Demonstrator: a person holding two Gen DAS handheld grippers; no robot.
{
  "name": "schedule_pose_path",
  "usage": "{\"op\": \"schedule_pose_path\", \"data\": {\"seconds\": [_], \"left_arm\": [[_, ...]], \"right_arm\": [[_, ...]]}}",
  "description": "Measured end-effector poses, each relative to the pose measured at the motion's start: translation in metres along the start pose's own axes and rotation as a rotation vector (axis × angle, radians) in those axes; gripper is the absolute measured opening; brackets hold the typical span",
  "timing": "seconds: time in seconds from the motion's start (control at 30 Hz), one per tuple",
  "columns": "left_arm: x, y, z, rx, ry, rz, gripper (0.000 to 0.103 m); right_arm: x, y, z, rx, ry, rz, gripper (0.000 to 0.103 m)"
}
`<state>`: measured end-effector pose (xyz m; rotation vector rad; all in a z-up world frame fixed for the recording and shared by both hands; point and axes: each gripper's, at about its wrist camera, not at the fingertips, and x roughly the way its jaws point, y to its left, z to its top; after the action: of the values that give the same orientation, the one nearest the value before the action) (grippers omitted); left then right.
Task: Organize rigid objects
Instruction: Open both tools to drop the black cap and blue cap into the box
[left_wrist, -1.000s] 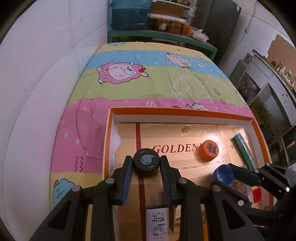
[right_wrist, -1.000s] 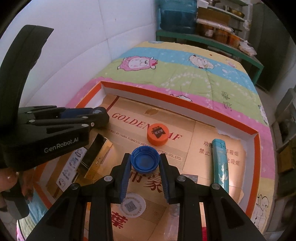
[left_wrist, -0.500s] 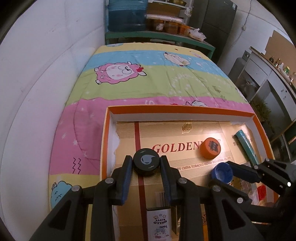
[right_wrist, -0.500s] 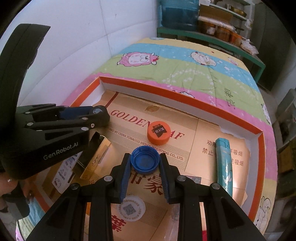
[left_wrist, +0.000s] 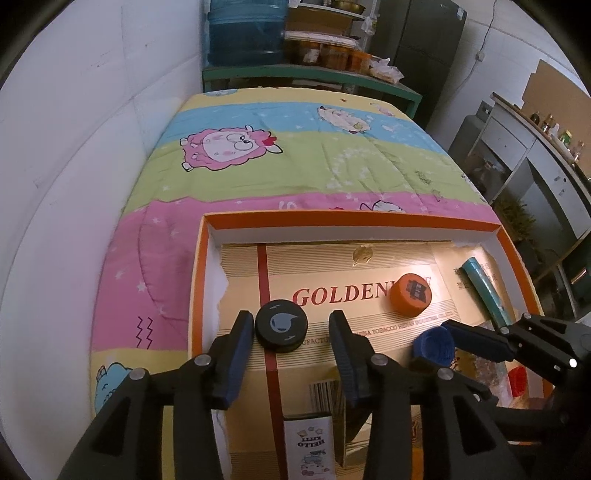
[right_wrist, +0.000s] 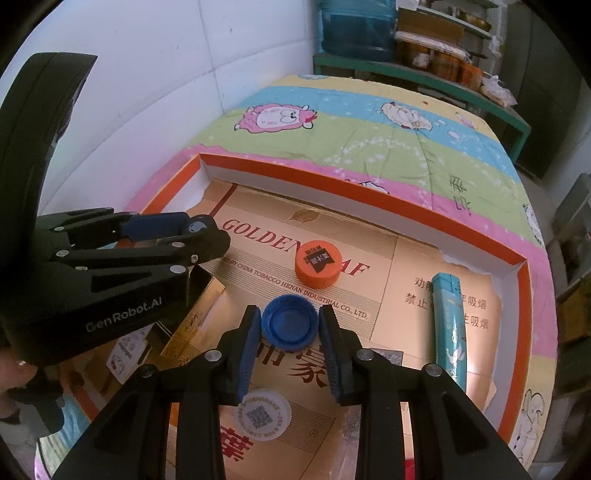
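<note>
Evidently sorting is midway: the right tool (right_wrist: 290, 326) grips a blue cap (right_wrist: 289, 325) above the tray (right_wrist: 388, 212) floor, while the left tool (left_wrist: 291, 330) stands spread — its black cap (left_wrist: 282, 325) touches only one pad. Four caps counted, with the white cap (right_wrist: 264, 415) and orange cap (right_wrist: 317, 264) — and one teal tube (right_wrist: 448, 325).

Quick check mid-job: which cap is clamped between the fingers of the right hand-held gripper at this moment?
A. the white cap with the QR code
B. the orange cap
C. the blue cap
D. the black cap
C: in the right wrist view, the right hand-held gripper has both fingers pressed against the sides of the blue cap, while the orange cap lies free on the cardboard beyond it.
</note>
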<state>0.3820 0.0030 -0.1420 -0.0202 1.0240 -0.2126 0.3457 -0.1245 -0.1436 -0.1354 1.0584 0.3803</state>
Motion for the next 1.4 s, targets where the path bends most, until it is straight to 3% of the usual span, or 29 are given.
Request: {"op": "schedule_pose_path", "data": {"seconds": [0.2, 0.57, 0.67, 0.7, 0.77, 1.4], "left_arm": [[-0.004, -0.001, 0.0, 0.0, -0.01, 0.002, 0.05], [-0.02, -0.004, -0.002, 0.008, -0.043, 0.014, 0.052], [-0.025, -0.005, -0.003, 0.007, -0.055, 0.01, 0.057], [-0.027, -0.005, -0.003, 0.007, -0.058, 0.009, 0.059], [-0.031, -0.007, -0.004, 0.008, -0.067, 0.007, 0.059], [-0.062, -0.012, -0.009, 0.003, -0.142, 0.007, 0.068]], "right_arm": [[-0.005, -0.003, -0.002, 0.017, -0.011, 0.002, 0.034], [-0.023, -0.006, -0.006, 0.026, -0.039, 0.003, 0.034], [-0.028, -0.006, -0.009, 0.033, -0.048, 0.002, 0.034], [-0.031, -0.006, -0.01, 0.036, -0.053, -0.001, 0.035], [-0.036, -0.006, -0.012, 0.039, -0.065, -0.009, 0.054], [-0.067, -0.012, -0.025, 0.104, -0.098, -0.039, 0.055]]}}
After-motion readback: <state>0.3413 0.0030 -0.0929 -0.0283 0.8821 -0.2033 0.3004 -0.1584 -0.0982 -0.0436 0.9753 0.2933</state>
